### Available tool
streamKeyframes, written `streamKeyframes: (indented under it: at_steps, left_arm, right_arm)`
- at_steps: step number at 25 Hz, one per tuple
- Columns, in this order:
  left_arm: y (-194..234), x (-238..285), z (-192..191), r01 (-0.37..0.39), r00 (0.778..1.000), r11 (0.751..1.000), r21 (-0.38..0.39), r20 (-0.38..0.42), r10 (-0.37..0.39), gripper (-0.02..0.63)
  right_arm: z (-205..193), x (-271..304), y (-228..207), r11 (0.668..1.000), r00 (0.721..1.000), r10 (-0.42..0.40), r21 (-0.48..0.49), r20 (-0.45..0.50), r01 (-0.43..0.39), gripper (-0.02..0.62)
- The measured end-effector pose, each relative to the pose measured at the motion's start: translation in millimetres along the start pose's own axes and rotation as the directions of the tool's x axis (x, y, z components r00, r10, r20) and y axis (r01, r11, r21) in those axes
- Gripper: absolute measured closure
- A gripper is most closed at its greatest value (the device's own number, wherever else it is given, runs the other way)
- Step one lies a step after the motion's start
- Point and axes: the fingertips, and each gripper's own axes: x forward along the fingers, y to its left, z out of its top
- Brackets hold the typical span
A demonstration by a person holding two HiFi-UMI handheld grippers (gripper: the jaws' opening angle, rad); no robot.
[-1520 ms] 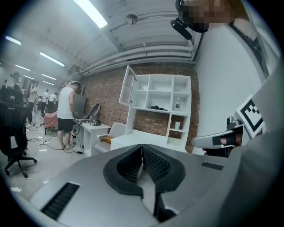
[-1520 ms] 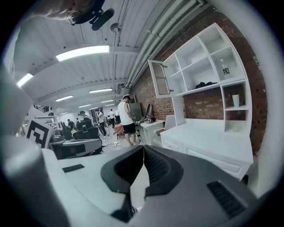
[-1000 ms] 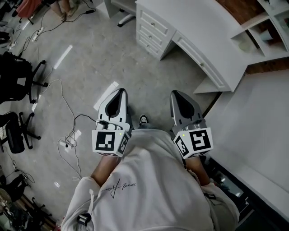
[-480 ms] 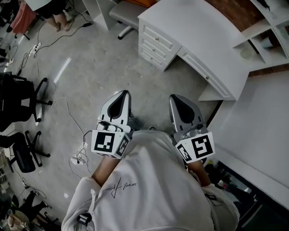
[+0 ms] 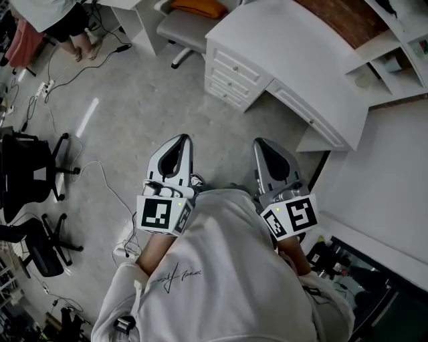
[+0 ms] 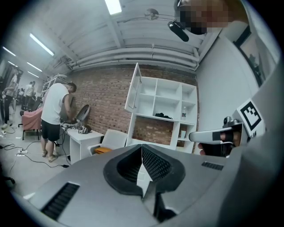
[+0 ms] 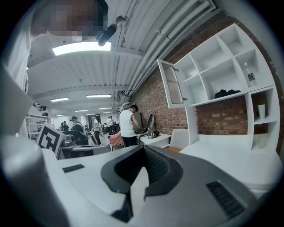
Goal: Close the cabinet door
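The cabinet door (image 6: 133, 88), a glass-paned white leaf, stands swung open at the upper left of a white wall shelf unit (image 6: 167, 106) against a brick wall. In the right gripper view the same door (image 7: 171, 83) hangs open beside the shelves (image 7: 224, 75). Both grippers are held side by side at waist height, well short of the shelf unit. My left gripper (image 5: 179, 137) (image 6: 142, 146) is shut with nothing in it. My right gripper (image 5: 261, 141) (image 7: 143, 149) is shut and holds nothing. In the head view only the shelf unit's lower compartments (image 5: 394, 47) show, at the top right.
A white curved desk with drawers (image 5: 287, 60) stands under the shelves, with an orange-cushioned chair (image 5: 194, 13) beside it. A white counter (image 5: 388, 180) runs along the right. Black office chairs (image 5: 30, 174) and cables (image 5: 107, 194) lie at the left. A person (image 6: 54, 116) stands at a small table.
The head view has slid forward over the floor: the desk sits lower in the picture and the cushioned chair has come into sight. Both grippers stay shut, side by side.
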Motion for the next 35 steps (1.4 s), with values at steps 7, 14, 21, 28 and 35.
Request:
streamKeyframes:
  at_steps: [7, 14, 21, 28, 35]
  left_arm:
    - [28, 16, 9, 0.027, 1.000, 1.000, -0.001, 0.009, -0.027, 0.589]
    - [40, 53, 17, 0.063, 0.998, 0.998, -0.008, -0.001, -0.063, 0.589]
    - [53, 132, 33, 0.102, 0.995, 0.993, 0.056, -0.006, -0.102, 0.589]
    - [55, 224, 60, 0.152, 0.988, 0.985, 0.079, 0.004, -0.153, 0.590]
    - [49, 293, 74, 0.203, 0.979, 0.974, 0.100, -0.013, -0.203, 0.590]
  right_arm:
    - [6, 29, 7, 1.000, 1.000, -0.011, -0.008, -0.016, 0.011, 0.571]
    - [11, 55, -16, 0.999, 0.999, -0.041, 0.007, -0.022, 0.041, 0.571]
    - [18, 112, -72, 0.997, 0.998, -0.065, 0.041, -0.018, 0.066, 0.571]
    - [41, 168, -132, 0.996, 0.998, -0.057, 0.064, -0.002, 0.057, 0.571]
    - [51, 195, -182, 0.992, 0.996, -0.091, 0.090, 0.012, 0.090, 0.571]
